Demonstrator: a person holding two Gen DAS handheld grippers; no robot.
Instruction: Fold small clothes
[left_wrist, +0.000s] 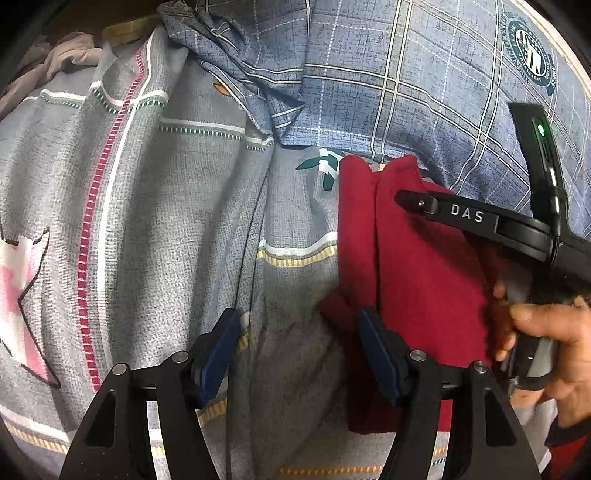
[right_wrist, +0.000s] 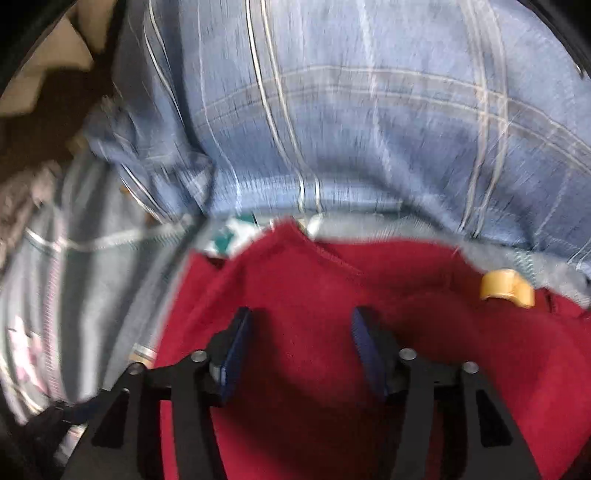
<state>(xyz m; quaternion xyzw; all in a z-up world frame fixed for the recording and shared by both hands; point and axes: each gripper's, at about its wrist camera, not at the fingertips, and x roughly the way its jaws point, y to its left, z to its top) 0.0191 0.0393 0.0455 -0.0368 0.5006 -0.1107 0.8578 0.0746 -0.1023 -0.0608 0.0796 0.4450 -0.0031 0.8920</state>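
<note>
Grey patterned bedsheet covers the surface, with pink, white and yellow stripes. Blue plaid cloth lies bunched across the far side, a round emblem printed on it. Grey garment heaped at far left.

Red garment lies on the sheet, near edge of the plaid just beyond it, a lengthwise fold down its left part.

Left hand-held gripper: jaws apart, nothing between them; left pad over bare sheet, right pad at the red garment's left edge.

Right hand-held gripper: jaws apart over the red garment, pads not pinching it. Right wrist view is motion-blurred. A hand grips its handle. Small orange piece sits at the garment's far right; what it is, cannot tell.
</note>
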